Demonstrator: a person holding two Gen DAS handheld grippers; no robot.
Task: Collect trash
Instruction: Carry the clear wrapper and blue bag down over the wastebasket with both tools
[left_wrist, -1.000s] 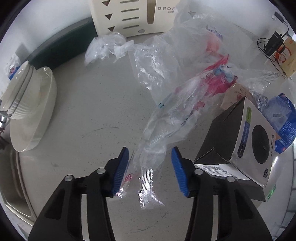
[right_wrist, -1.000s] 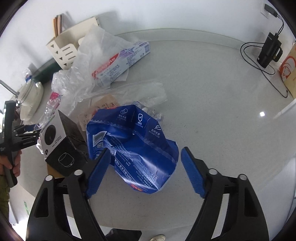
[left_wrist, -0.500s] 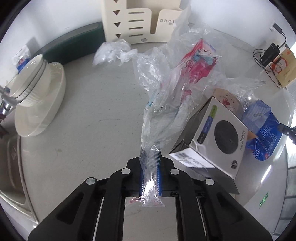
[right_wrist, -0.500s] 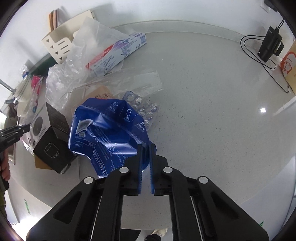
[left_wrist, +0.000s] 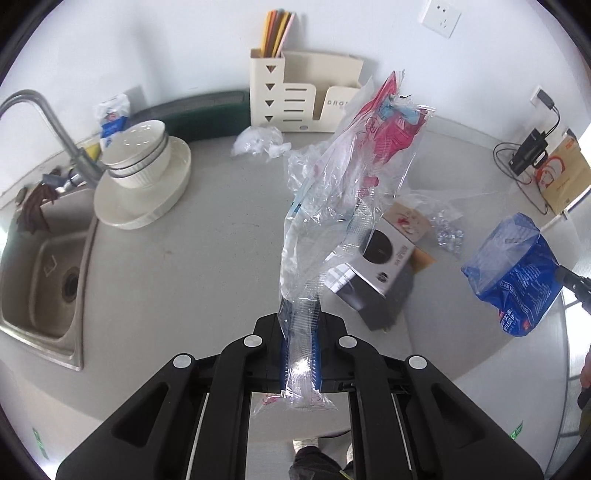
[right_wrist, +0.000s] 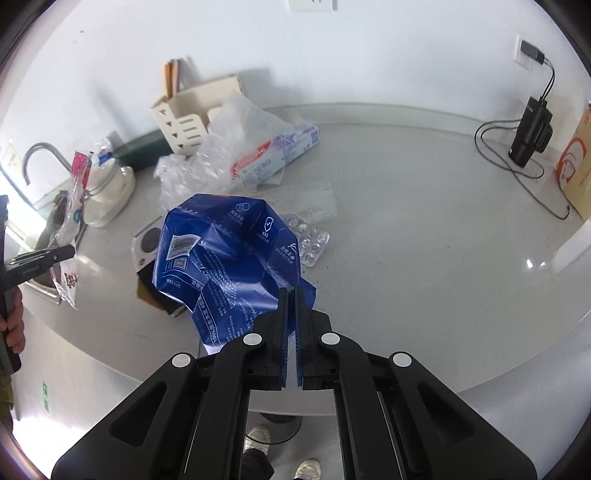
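Left gripper (left_wrist: 300, 332) clamped on the clear plastic wrapper (left_wrist: 347, 192), right gripper (right_wrist: 290, 314) pinched on 1 corner of the blue bag (right_wrist: 225, 251), both lifted off the countertop (right_wrist: 406, 258); thin-edge grips could slip if swung.

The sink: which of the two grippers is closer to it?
Left. The left gripper, holding a clear plastic bag, hangs beside the sink; the right gripper, holding a blue bag, is farther along the counter.

I see clear crinkly plastic wrapper (left_wrist: 343, 206), glossy blue foil bag (right_wrist: 225, 254), matt speckled counter (right_wrist: 424, 258), steel sink (left_wrist: 40, 273).
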